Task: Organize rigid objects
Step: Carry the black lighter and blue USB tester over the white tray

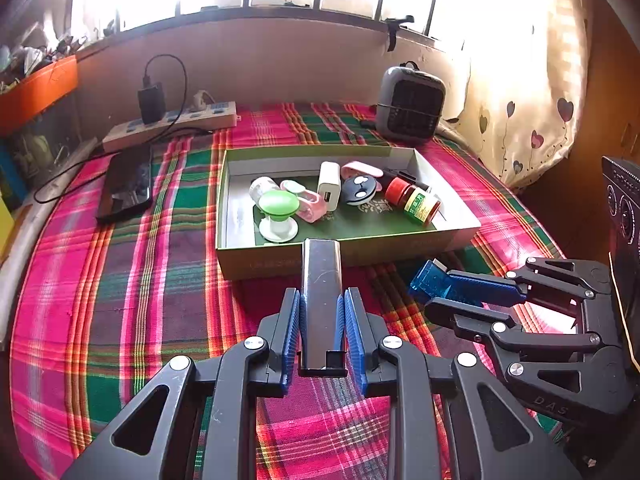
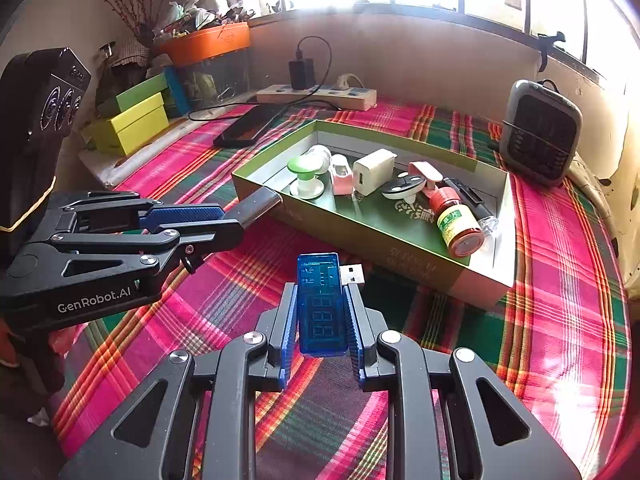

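Observation:
My left gripper [image 1: 322, 300] is shut on a flat dark metal bar [image 1: 321, 280], held just before the near wall of the green open box [image 1: 280, 264]; it also shows in the right wrist view [image 2: 228, 220], the bar [image 2: 258, 202] reaching the box rim. My right gripper [image 2: 321, 292] is shut on a blue translucent USB tester [image 2: 322, 300] above the cloth; it shows in the left wrist view [image 1: 460, 290]. The box [image 2: 420, 264] holds a white charger [image 1: 329, 186], green knob [image 1: 278, 204], red-capped bottle [image 1: 416, 200], black key fob [image 1: 360, 190] and pink items.
Plaid cloth [image 1: 140, 280] covers the surface. A black phone [image 1: 126, 188] and a power strip [image 1: 172, 122] with a plugged adapter lie far left. A small grey heater [image 1: 410, 106] stands far right. Yellow-green boxes [image 2: 136, 120] sit at the left edge.

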Demonstrator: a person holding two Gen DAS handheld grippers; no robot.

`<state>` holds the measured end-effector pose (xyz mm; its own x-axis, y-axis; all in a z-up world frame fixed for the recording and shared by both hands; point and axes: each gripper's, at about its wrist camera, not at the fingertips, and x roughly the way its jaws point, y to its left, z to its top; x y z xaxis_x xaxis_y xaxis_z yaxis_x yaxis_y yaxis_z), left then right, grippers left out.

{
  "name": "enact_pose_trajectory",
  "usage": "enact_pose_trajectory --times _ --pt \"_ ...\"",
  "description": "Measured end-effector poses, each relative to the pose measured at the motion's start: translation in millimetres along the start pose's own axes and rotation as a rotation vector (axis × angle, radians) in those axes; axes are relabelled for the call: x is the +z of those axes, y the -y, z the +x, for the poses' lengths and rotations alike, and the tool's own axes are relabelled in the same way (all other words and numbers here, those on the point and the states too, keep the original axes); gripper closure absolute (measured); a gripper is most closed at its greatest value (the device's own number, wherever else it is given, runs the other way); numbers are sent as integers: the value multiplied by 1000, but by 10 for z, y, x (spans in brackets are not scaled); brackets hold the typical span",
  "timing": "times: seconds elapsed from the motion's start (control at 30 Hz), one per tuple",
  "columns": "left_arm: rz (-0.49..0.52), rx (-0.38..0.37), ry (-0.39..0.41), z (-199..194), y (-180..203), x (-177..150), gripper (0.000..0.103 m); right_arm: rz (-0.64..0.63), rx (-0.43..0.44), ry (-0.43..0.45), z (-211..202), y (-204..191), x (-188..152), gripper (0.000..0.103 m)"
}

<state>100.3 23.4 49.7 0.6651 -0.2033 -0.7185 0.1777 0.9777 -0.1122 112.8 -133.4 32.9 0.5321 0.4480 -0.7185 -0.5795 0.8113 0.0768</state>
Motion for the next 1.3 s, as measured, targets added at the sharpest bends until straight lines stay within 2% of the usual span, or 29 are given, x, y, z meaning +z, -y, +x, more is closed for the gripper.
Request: enact_pose_trajectory --times 0.43,0.8,1.3 --pt "6 -26 27 24 18 273 81 27 -26 51 -117 125 172 79" --pt "7 -39 32 206 -2 535 81 66 -49 67 -4 329 378 79" --pt "-7 -27 17 559 -126 769 81 96 -48 24 333 543 508 79"
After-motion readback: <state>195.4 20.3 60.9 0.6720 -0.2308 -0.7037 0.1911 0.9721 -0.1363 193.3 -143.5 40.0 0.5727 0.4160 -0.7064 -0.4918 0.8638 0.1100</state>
